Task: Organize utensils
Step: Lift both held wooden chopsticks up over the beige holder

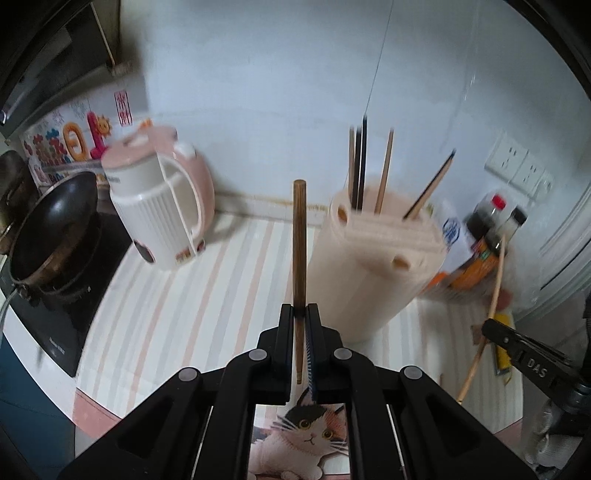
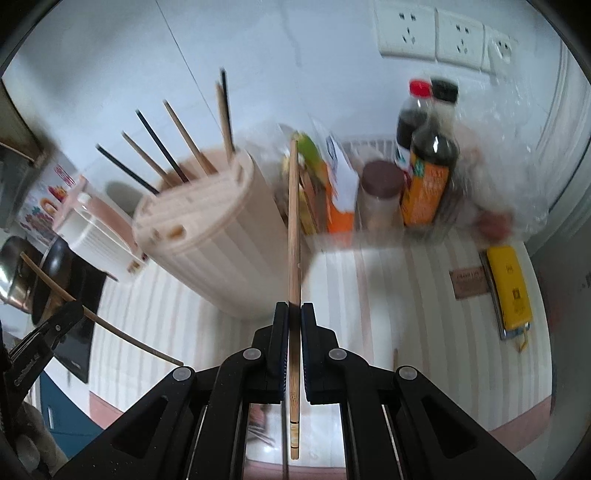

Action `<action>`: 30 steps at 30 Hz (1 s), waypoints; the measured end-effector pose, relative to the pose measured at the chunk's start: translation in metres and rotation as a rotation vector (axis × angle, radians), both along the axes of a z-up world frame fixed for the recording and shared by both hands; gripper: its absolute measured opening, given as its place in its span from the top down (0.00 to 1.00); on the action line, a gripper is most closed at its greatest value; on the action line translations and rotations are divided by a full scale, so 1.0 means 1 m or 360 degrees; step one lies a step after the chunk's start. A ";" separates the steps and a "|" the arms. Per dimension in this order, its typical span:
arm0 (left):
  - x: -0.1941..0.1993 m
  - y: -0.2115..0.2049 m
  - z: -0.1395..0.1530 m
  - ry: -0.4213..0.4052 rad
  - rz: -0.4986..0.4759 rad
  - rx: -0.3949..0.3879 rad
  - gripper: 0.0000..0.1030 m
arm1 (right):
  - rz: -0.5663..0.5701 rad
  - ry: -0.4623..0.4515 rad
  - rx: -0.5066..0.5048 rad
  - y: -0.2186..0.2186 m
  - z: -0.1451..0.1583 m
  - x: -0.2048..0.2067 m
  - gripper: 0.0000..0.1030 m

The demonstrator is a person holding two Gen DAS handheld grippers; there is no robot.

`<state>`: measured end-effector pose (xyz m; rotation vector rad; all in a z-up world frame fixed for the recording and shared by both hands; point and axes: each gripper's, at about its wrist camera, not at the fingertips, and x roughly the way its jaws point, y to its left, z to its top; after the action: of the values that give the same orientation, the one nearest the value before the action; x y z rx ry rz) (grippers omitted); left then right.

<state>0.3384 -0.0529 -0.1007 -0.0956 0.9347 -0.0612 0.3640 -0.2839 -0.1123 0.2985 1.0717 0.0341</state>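
My left gripper (image 1: 300, 312) is shut on a brown wooden chopstick (image 1: 299, 236) that stands up out of its jaws, left of the beige ribbed utensil holder (image 1: 373, 266). Several chopsticks (image 1: 360, 166), light and dark, stick out of the holder's top. My right gripper (image 2: 294, 308) is shut on a light bamboo chopstick (image 2: 293, 221), held upright just right of the holder (image 2: 210, 240). In the left wrist view the right gripper (image 1: 491, 326) shows at the right edge with its chopstick (image 1: 493, 295). The right wrist view has the left gripper (image 2: 72, 310) at the lower left, with its chopstick (image 2: 99, 321).
A pink and white kettle (image 1: 162, 195) and a black wok (image 1: 51, 229) on a stove stand at the left. Sauce bottles (image 2: 424, 158), a brown-lidded jar (image 2: 380, 195) and packets crowd the back right corner under wall sockets (image 2: 436, 33). A yellow pack (image 2: 509, 288) lies on the striped counter (image 2: 406, 295).
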 end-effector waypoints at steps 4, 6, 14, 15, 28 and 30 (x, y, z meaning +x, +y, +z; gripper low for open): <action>0.002 0.003 0.032 -0.0053 0.0007 -0.0009 0.96 | 0.0011 -0.0076 0.0028 0.003 0.027 0.011 0.94; 0.003 0.004 0.045 -0.0086 0.0013 -0.0020 0.96 | 0.0014 -0.0104 0.0029 0.004 0.037 0.017 0.94; 0.012 0.000 0.096 -0.0213 0.0013 -0.0082 0.96 | 0.0029 -0.0221 0.0023 0.012 0.078 0.040 0.94; 0.013 -0.001 0.103 -0.0229 0.0007 -0.0098 0.96 | 0.0028 -0.0244 0.0019 0.013 0.084 0.044 0.94; 0.069 -0.018 0.145 -0.0303 -0.0024 -0.0205 0.96 | -0.0066 -0.0519 0.0093 0.008 0.142 0.116 0.94; 0.084 -0.020 0.139 -0.0270 -0.0024 -0.0220 0.96 | -0.0084 -0.0555 0.0108 0.007 0.140 0.126 0.94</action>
<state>0.4227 -0.0731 0.0383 -0.2083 0.7614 -0.1461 0.4901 -0.2764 0.0275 0.3671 0.7175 0.0726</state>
